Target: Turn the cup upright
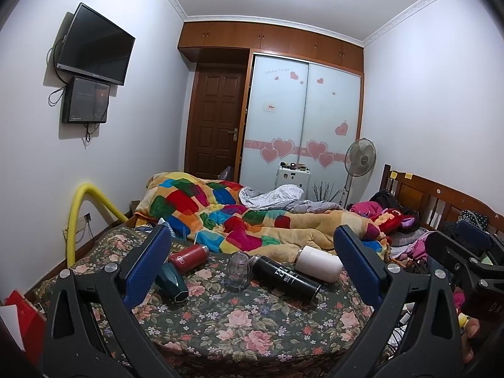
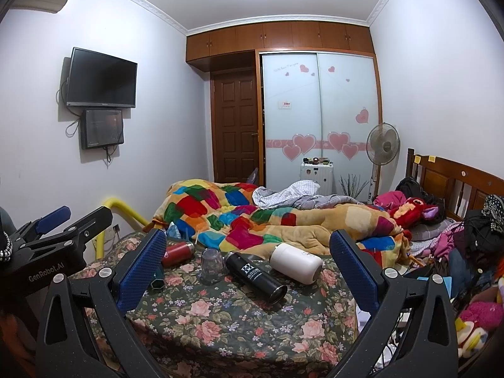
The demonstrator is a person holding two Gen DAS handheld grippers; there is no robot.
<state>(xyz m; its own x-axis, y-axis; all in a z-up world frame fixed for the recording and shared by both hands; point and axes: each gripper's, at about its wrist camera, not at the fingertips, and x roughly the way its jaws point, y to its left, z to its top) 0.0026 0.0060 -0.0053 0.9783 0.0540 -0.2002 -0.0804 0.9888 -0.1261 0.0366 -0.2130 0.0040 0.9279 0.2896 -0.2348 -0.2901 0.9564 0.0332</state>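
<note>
A clear glass cup [image 1: 237, 271] stands upside down on the floral bedspread [image 1: 239, 321]; it also shows in the right wrist view [image 2: 211, 266]. Around it lie a black flask [image 1: 287, 277] [image 2: 256, 277], a white flask [image 1: 318, 263] [image 2: 296, 266], a red flask [image 1: 188, 257] [image 2: 177, 253] and a dark green flask [image 1: 172, 281] [image 2: 157, 278], all on their sides. My left gripper [image 1: 252, 253] is open and empty, held back from the cups. My right gripper [image 2: 249, 258] is open and empty, also short of them. The left gripper's body [image 2: 56, 236] shows at the right view's left edge.
A patchwork quilt [image 1: 239, 217] and rumpled sheets lie behind the cups. Clothes and plush toys [image 1: 397, 217] pile up at the right by the wooden headboard [image 1: 431, 195]. A yellow tube [image 1: 78, 208] curves up at the left of the bed. A fan [image 1: 359, 160] stands by the wardrobe.
</note>
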